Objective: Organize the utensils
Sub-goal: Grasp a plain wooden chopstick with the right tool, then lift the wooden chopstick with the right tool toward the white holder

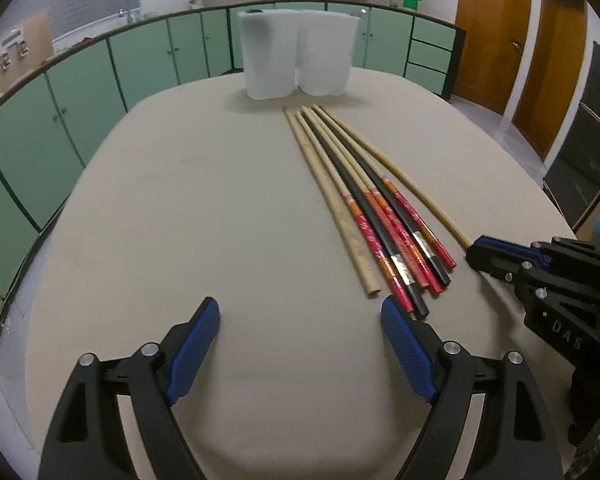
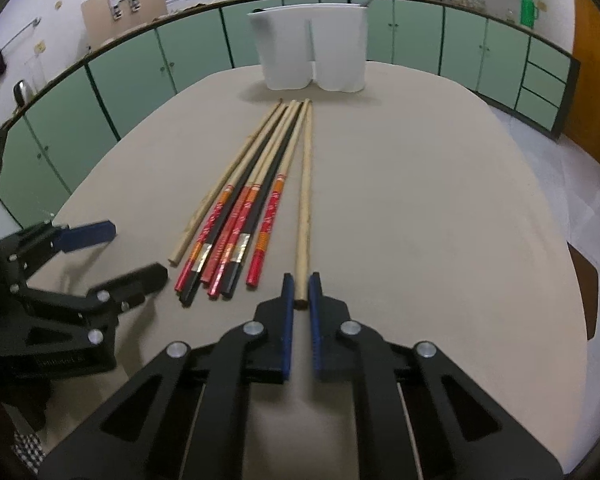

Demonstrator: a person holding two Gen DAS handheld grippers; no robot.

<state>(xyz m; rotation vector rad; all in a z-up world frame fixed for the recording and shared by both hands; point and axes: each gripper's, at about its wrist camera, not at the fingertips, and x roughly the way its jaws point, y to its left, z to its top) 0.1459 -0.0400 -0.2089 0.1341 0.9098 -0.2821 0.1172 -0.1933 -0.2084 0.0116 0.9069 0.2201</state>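
- The right gripper (image 2: pixel 299 280) has its two blue pads nearly closed around the near end of a plain bamboo chopstick (image 2: pixel 306 184); I judge it is gripping this stick, or is just about to, because the pads seem to touch it on both sides.
- To do this step well, the grip should stay on the very end and the stick should rise level, so that its far tip does not drag over the table (image 2: pixel 440 208) or knock the neighbours.
- This chopstick lies at the right edge of the group, a little apart from the red and black chopsticks (image 2: pixel 236 236), and it points toward the white holder (image 2: pixel 316 48) at the far side (the holder has two compartments, so sorting by type seems the aim).
- The left gripper (image 1: pixel 300 312) is wide open and holds nothing; it hovers over bare table, and its right pad is just beside the ends of the red and black sticks.
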